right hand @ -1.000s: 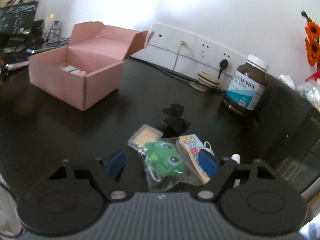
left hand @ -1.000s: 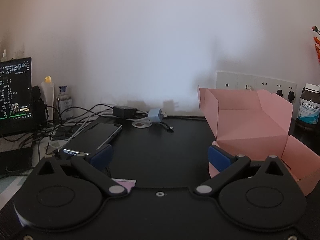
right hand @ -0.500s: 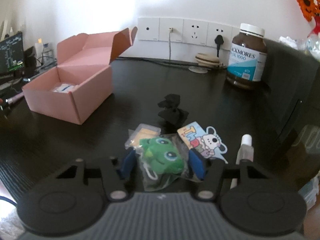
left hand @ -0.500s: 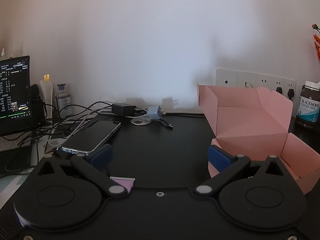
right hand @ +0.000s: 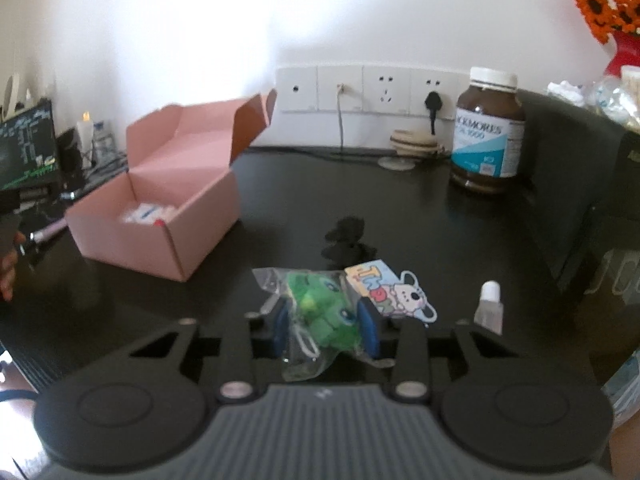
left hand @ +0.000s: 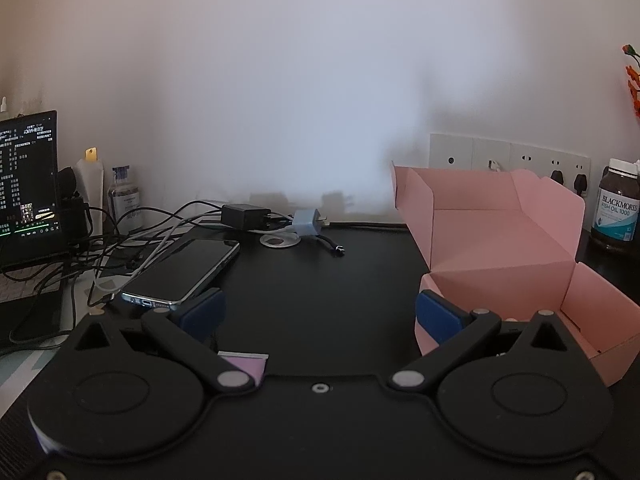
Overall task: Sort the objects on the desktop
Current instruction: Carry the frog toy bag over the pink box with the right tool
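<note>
The green plush toy (right hand: pixel 325 312) is a small frog-like figure with big blue-ringed eyes, sealed in a clear crinkled plastic bag whose loose end hangs toward the camera. It sits low in the right wrist view, pinched between the blue fingers (right hand: pixel 280 326) of the right gripper (right hand: pixel 326 326), which press on the bag from both sides; whether it touches the black bench (right hand: pixel 400 216) below cannot be told. Just right of it lies a colourful cartoon card (right hand: pixel 390 292) with a white mouse figure, and right of that a small clear bottle (right hand: pixel 489 308) with a white cap. Just beyond the toy sits a small black object (right hand: pixel 348 240), too blurred to name. Farther off to the left stands the open pink cardboard box (right hand: pixel 168 200), lid flaps up, with something white inside. A brown supplement jar (right hand: pixel 486 132) stands by the wall sockets (right hand: pixel 368 88).

The left gripper (left hand: pixel 318 314) has its fingers (left hand: pixel 438 316) spread wide with nothing between them, over the bench (left hand: pixel 320 280). The pink box (left hand: pixel 500 248) is just beside its right finger. A phone (left hand: pixel 184 270) lies ahead on the left among cables (left hand: pixel 120 240), with a black charger (left hand: pixel 245 216) and a light-blue plug (left hand: pixel 306 222) near the wall.
</note>
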Action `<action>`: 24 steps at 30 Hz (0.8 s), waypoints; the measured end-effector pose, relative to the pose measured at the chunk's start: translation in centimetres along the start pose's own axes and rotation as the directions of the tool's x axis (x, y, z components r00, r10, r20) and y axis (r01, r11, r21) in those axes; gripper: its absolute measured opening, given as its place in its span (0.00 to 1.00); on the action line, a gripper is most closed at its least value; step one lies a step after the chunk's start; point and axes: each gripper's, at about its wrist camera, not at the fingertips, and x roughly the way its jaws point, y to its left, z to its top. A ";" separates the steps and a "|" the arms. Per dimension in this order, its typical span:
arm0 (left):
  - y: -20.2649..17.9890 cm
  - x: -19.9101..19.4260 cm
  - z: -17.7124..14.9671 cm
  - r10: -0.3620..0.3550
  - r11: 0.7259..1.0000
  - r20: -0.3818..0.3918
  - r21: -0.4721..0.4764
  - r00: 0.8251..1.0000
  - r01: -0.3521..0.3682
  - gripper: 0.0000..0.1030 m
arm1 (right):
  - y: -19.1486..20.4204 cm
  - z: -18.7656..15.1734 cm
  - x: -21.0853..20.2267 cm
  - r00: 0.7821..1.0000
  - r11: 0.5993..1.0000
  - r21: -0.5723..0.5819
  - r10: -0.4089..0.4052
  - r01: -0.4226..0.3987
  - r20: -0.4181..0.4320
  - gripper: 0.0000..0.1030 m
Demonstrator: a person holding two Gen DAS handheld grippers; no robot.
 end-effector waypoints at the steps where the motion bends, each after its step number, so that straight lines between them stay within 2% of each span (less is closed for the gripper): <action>1: 0.0 0.0 0.0 -0.001 1.000 -0.001 0.000 1.000 0.001 1.00 | -0.1 0.1 -0.2 1.000 1.000 0.004 -0.005 0.005 0.008 0.33; 7: 0.0 0.0 0.0 -0.001 1.000 -0.004 0.001 1.000 0.001 1.00 | 0.6 1.9 -1.3 0.999 0.999 -0.026 -0.021 0.023 0.041 0.33; 12: 0.1 0.1 0.0 -0.002 1.000 -0.008 -0.001 1.000 0.002 1.00 | 4.3 6.0 -3.1 0.991 0.987 -0.162 0.019 0.004 0.136 0.33; 15: 0.2 0.1 0.0 -0.001 1.000 -0.010 -0.004 1.000 0.001 1.00 | 7.9 8.8 -3.5 0.982 0.958 -0.286 0.067 -0.014 0.175 0.33; 19: 0.1 0.1 0.0 0.001 1.000 -0.013 -0.001 1.000 -0.001 1.00 | 12.6 11.2 -1.4 0.987 0.912 -0.405 0.111 -0.056 0.114 0.33; 24: 0.0 0.1 0.0 0.002 1.000 -0.010 0.003 1.000 -0.002 1.00 | 16.9 11.2 3.2 0.994 0.852 -0.516 0.110 -0.092 0.003 0.33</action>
